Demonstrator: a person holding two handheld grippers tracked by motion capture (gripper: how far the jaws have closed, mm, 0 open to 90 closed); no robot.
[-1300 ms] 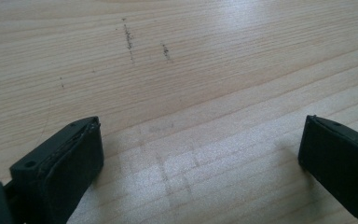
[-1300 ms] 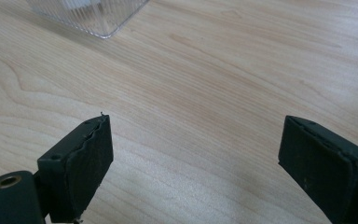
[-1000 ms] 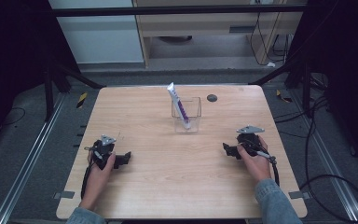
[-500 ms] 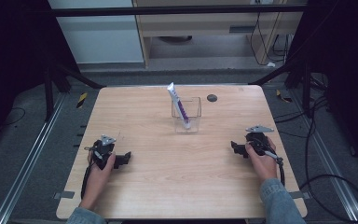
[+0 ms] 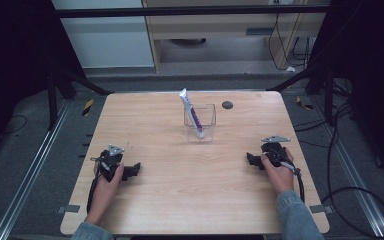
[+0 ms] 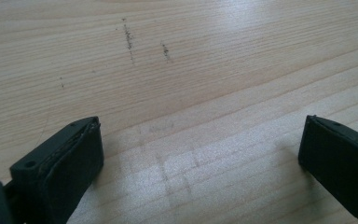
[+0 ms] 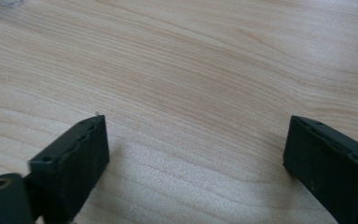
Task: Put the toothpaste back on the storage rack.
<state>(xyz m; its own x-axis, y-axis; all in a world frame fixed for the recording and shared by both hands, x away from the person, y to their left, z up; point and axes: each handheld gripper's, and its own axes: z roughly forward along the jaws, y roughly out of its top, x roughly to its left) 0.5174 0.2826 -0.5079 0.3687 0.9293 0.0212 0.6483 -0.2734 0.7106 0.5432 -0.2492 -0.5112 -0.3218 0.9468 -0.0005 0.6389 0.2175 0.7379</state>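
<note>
Black blocky fingers [image 6: 58, 175] apart over pale grained wood table [image 5: 180, 200].

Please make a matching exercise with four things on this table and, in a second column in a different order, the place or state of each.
1. tube
2. clear container
3. left gripper
4. dark round spot

a. open, low over bare wood
b. leaning in the container
c. far edge, right of the container
d. middle of the table's far half

Pairs: 1-b, 2-d, 3-a, 4-c
</note>
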